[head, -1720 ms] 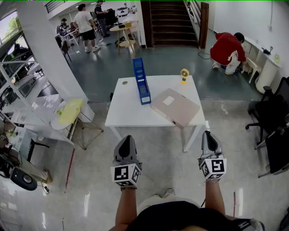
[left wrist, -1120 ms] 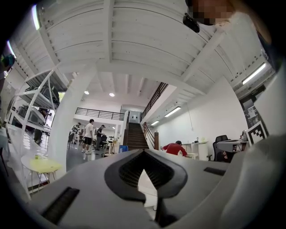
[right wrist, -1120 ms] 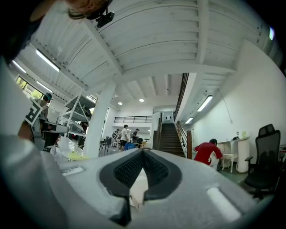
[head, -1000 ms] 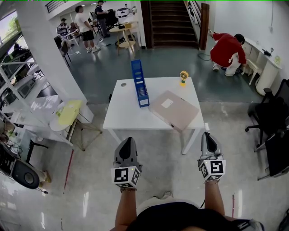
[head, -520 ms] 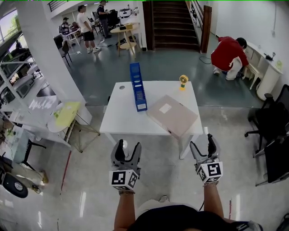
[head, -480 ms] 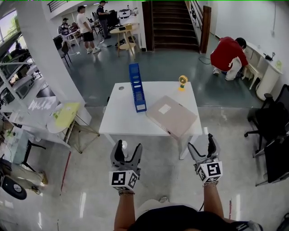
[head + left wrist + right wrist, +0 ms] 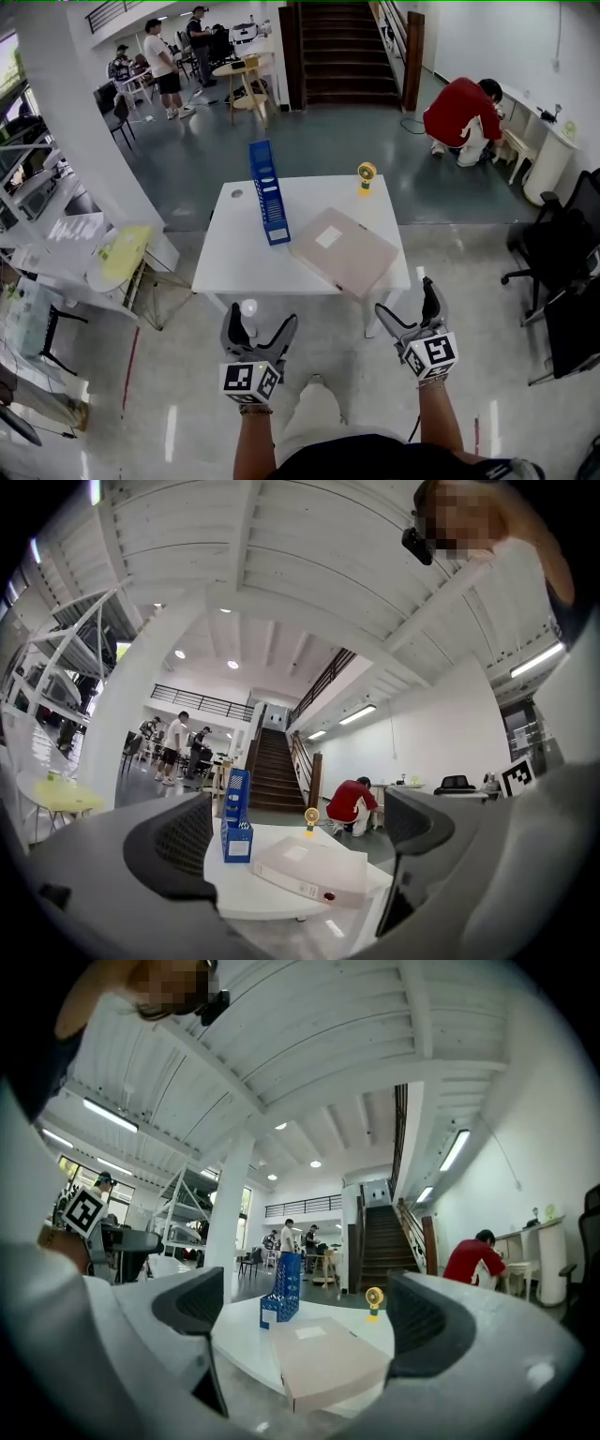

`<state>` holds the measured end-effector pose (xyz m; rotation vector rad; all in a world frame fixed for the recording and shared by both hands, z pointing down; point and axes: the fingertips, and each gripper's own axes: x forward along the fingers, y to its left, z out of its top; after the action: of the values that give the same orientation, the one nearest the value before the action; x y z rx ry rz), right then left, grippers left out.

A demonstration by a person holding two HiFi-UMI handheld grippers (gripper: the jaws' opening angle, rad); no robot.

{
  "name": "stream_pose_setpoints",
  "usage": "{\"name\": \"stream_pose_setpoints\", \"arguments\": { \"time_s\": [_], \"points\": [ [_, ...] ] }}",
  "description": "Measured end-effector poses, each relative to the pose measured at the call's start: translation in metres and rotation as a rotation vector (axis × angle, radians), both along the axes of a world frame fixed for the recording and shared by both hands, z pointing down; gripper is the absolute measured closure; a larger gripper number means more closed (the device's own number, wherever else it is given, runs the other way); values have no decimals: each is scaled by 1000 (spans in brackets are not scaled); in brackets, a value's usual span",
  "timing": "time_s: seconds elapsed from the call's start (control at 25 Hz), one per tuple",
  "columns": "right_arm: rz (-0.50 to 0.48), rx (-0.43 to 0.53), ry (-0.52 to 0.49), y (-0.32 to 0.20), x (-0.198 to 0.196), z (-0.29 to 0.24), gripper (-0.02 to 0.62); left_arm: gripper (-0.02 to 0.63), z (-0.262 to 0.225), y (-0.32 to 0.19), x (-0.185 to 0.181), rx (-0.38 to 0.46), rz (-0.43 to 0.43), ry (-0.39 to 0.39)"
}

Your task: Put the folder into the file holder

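Jaws on the left gripper (image 7: 261,324) and right gripper (image 7: 406,304) have just been opening and stand spread wide, nothing between them (both hang short of the table's (image 7: 234,255) near edge). The folder (image 7: 342,251) lies flat at the near right corner. The blue file holder (image 7: 268,192) stands upright just beside it, toward the far edge.
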<state>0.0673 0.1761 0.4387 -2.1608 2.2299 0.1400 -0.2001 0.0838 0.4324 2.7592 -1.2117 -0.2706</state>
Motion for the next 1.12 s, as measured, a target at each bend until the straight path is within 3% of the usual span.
{"name": "stream_pose_setpoints", "arguments": {
  "time_s": [0.28, 0.68, 1.12],
  "points": [
    [9, 11, -14, -40, 19, 4, 71, 48, 13, -38, 26, -22, 67, 18],
    [-38, -61, 33, -138, 47, 22, 70, 48, 31, -137, 74, -112, 80, 26],
    [-38, -189, -3, -243, 98, 68, 71, 48, 87, -245, 119, -251, 102, -50]
  ]
}}
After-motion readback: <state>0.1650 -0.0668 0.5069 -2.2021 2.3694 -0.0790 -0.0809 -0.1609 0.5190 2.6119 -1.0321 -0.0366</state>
